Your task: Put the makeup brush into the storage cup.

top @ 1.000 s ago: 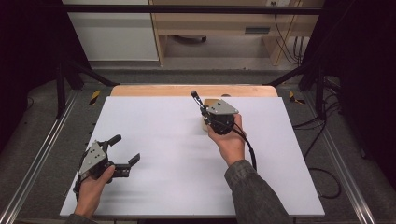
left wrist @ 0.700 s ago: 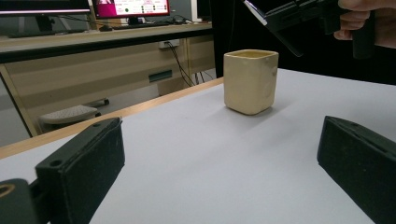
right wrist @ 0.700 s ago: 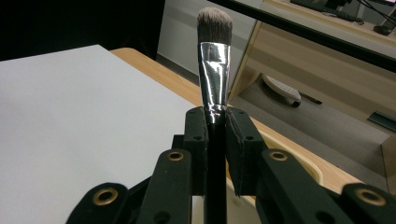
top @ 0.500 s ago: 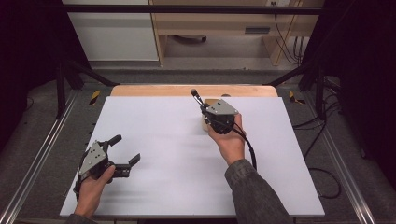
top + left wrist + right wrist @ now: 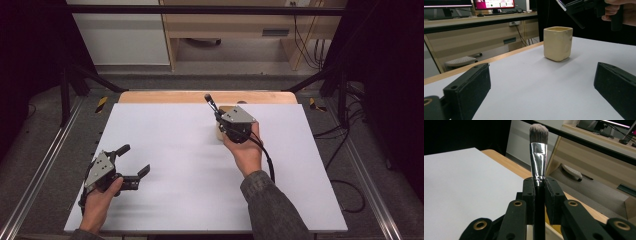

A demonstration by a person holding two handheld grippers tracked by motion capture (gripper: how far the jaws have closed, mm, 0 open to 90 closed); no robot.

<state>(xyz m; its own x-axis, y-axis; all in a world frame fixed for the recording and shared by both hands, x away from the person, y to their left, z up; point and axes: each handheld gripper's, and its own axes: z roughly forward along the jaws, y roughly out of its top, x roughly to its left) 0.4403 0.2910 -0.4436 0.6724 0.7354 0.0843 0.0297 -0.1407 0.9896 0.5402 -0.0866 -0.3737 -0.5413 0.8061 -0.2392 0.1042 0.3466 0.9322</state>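
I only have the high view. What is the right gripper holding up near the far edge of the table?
Observer: A makeup brush with a black handle, a shiny metal collar and grey bristles. The right gripper is shut on its handle, just below the collar.
Operator: There is something pale half hidden under that hand. What is it?
Observer: A cream, squarish cup, standing upright on the white table, seen from the left gripper view.
Operator: Is anything in the left gripper?
Observer: No. The left gripper is open, its jaws wide apart with bare table between them, pointing toward the cup.
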